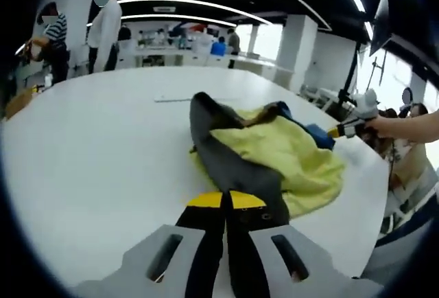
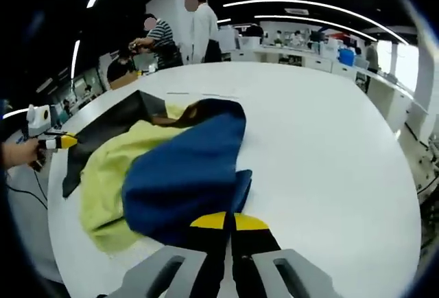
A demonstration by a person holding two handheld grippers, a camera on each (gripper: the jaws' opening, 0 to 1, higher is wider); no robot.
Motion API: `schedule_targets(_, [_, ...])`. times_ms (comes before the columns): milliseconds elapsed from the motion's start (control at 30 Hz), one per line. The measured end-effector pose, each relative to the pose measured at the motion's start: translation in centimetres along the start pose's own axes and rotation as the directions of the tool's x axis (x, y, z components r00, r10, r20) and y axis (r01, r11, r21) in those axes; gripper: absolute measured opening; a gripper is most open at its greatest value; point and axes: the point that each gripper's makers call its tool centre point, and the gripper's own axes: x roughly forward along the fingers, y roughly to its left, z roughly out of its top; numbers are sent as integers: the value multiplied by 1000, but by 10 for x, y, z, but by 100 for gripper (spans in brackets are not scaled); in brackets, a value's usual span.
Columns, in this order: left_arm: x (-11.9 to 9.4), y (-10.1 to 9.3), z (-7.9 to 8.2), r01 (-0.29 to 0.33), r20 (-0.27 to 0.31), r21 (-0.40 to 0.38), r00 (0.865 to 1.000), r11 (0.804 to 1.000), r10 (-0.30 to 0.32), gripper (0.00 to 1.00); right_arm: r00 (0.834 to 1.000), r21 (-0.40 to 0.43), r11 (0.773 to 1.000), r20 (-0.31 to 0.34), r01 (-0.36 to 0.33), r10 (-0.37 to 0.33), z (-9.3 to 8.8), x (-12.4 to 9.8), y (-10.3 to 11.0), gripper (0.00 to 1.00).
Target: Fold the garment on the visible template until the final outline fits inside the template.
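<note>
Both grippers clamped on garment edges, L on grey, R on blue; lift evenly, keep taut, fold w/o dragging off table.

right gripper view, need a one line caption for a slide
Right gripper shut on the blue part of a crumpled blue, yellow and grey garment on a white table.

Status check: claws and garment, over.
Left claw shut on garment's grey panel. Right claw shut on its blue panel. Garment bunched on white table, not yet folded.
</note>
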Motion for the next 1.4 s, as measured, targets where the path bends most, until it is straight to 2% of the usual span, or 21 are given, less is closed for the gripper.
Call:
schedule_targets(133, [-3,15,4,-32,3,-2,999,999,32,0,1000,4,1000,7,29,-29,1,-10,-12,0])
schedule_targets(400, [-6,43,4,-106,-32,54,994,993,108,0,994,36,994,33,104,-105,0,-31,-39,0])
schedule_targets(700, [-7,77,7,-178,-56,82,982,981,183,0,977,73,977,47,202,-206,-8,-56,-72,0])
schedule_targets(900, [-12,102,6,-243,-82,93,965,966,250,0,964,95,962,53,256,-261,-14,-70,-89,0])
schedule_targets(1067, [-13,113,5,-271,-90,110,955,956,281,0,958,87,956,30,280,-284,-23,-77,-97,0])
schedule_targets(1100, [-14,116,2,-282,-107,133,949,950,297,0,957,87,954,29,286,-289,-25,-78,-98,0])
schedule_targets(1133, [-16,122,-2,-298,-138,164,937,940,322,0,955,87,952,26,292,-295,-26,-79,-99,0])
schedule_targets(1167, [-16,124,-2,-299,-143,186,934,936,327,0,952,86,949,23,302,-305,-28,-81,-102,0])
schedule_targets(1400, [-14,134,-2,-301,-156,209,929,930,335,0,939,80,936,-2,344,-345,-39,-88,-113,0])
